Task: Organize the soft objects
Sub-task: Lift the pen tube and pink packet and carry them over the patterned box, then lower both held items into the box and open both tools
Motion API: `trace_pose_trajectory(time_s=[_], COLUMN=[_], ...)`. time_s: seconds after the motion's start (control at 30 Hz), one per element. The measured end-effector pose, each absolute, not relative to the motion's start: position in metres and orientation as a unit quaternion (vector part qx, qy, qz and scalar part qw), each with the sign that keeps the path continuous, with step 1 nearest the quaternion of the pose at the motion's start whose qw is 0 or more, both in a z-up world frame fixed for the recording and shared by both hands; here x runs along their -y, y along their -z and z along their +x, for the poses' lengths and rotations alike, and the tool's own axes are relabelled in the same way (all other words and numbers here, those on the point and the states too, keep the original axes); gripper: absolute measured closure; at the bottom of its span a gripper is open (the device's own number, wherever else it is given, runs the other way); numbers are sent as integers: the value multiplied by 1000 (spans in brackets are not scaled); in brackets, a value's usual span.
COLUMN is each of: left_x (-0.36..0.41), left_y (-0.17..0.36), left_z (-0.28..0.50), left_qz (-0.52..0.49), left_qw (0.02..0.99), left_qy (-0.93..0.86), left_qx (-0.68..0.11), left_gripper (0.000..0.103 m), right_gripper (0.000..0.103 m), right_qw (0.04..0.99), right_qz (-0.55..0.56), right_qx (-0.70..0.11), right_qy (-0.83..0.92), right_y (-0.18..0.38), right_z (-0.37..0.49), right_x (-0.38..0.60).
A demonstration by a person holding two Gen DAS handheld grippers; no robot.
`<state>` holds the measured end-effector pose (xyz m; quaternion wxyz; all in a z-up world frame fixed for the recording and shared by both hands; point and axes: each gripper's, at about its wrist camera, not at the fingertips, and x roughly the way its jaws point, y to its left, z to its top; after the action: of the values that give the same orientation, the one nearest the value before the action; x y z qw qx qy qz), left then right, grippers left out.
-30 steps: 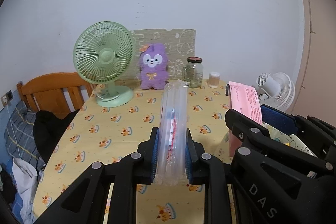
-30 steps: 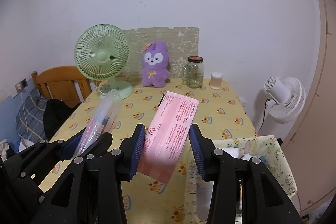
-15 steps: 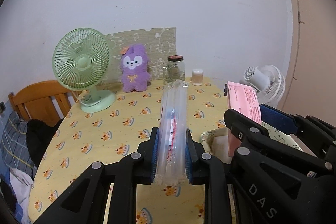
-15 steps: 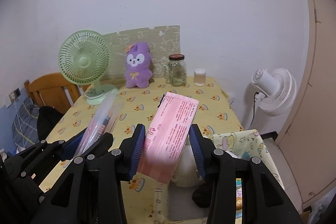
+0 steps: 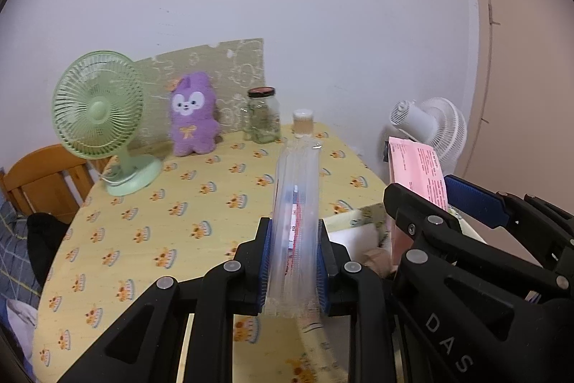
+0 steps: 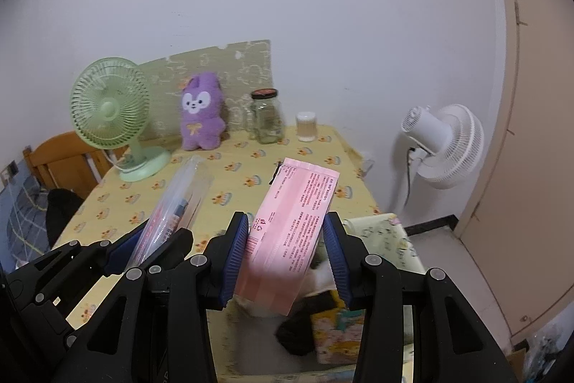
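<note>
1. Left claw (image 5: pixel 293 261): closed on a clear pack (image 5: pixel 296 203) of long thin items. The pads press both sides. The pack stands on edge and points away from the camera, clear of the desk (image 5: pixel 179 203).
2. Right claw (image 6: pixel 287 257): closed on a pink pack (image 6: pixel 294 228). The jaws stand wider than the left pair, and the pads press the pack's 2 long sides. The pack is in the air.
3. Below the right claw: an open patterned bin (image 6: pixel 380 232) stands beside the desk edge. White and dark soft items lie inside; their type cannot be told.
4. Mid desk: the yellow printed cloth is bare.
5. Far desk, at the wall: a green fan (image 5: pixel 98 117), a purple plush (image 5: pixel 193 117), a jar (image 5: pixel 263 117) and a small cup (image 5: pixel 303 122) stand in 1 row.
6. Beyond the desk: a white fan (image 6: pixel 443 146) stands on the floor.
7. Progress, judged: 2 packs are lifted but not yet stowed. The bin is the probable target. The plush is untouched and may remain to be handled.
</note>
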<state>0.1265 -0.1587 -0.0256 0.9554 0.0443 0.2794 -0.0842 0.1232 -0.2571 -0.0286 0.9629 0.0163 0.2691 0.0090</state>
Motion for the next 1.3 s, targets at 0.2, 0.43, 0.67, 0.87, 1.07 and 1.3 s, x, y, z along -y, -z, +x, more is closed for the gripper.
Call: trace_pose_trajectory(time_s=[0.2, 0.43, 0.67, 0.87, 1.07, 1.3], left_x=[178, 196, 216, 228, 226, 215], left_y=[32, 41, 50, 56, 59, 64], left_z=[130, 134, 136, 131, 131, 132], left_qz=[51, 57, 70, 98, 105, 107], left_qw=[950, 942, 933, 928, 924, 921], left_qy=[107, 133, 160, 169, 165, 155], left_qx=[-288, -302, -316, -318, -329, -340], left_gripper=[83, 82, 76, 43, 34, 33], right_gripper=[56, 56, 56, 56, 56, 56], right_qw=[961, 957, 953, 948, 946, 944], right_qz=[20, 24, 34, 39, 42, 38], right_qx=[-276, -287, -298, -311, -317, -327], right_qy=[13, 32, 48, 56, 48, 33], right_y=[36, 45, 56, 66, 72, 77], right_z=[125, 129, 130, 134, 136, 137], right_x=[278, 298, 315, 322, 320, 309])
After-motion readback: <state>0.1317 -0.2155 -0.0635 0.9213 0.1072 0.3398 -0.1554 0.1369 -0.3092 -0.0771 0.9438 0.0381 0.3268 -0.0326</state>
